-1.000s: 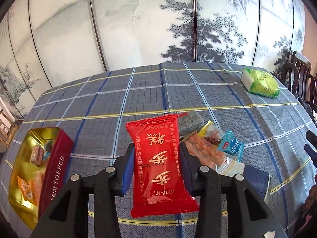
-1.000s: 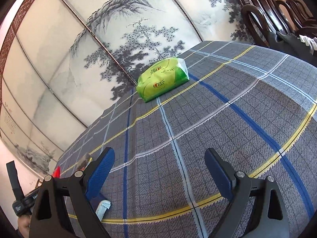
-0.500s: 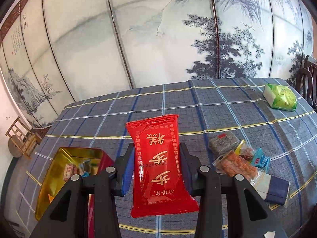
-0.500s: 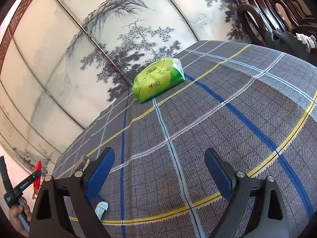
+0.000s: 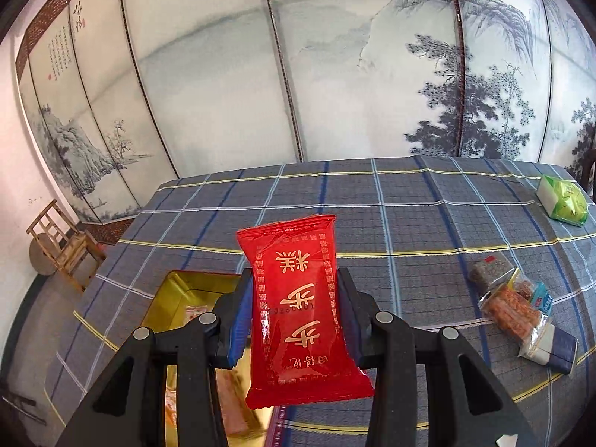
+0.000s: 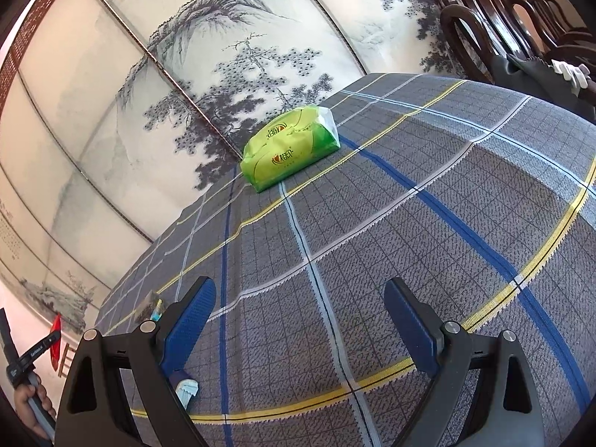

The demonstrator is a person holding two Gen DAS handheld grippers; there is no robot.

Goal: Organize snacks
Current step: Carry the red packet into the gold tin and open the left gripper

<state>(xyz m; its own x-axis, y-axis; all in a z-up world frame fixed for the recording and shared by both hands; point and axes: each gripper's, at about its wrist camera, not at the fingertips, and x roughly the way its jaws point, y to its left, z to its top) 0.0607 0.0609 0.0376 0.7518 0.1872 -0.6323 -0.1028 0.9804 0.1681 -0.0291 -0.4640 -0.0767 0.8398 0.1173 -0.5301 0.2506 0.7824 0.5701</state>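
The left tool (image 5: 296, 316) is clamping a red snack packet (image 5: 298, 309) between its blue pads, which are pressing on the packet's two long edges. The packet is standing upright in the grip, gold characters facing the camera, and is hanging in the air above the desk (image 5: 402, 223). Just below and to the left of it, an open gold tin (image 5: 175, 290) is sitting on the checked cloth with several wrapped sweets lying inside; the tool's fingers are hiding much of the tin.

The right tool (image 6: 298, 320) is hovering over a bare stretch of cloth with its pads standing wide apart and gripping nothing. A pale blue wrapper end (image 6: 186, 389) is peeking out under its left finger.

Further out, to the right in the left wrist view, a small heap of snacks (image 5: 517, 305) is lying on the desk: a dark packet, a clear one with orange pieces, a light blue one and a navy-and-white one, touching or overlapping one another. Well apart from them, near the far edge, a green tissue pack (image 6: 290, 149) is lying on the cloth. Behind the desk a painted folding screen (image 5: 335, 93) is standing, and dark wooden chairs (image 6: 503, 18) are showing at the right.

At the lower left of the right wrist view, a person's hand (image 6: 31, 404) is gripping a tool's handle.
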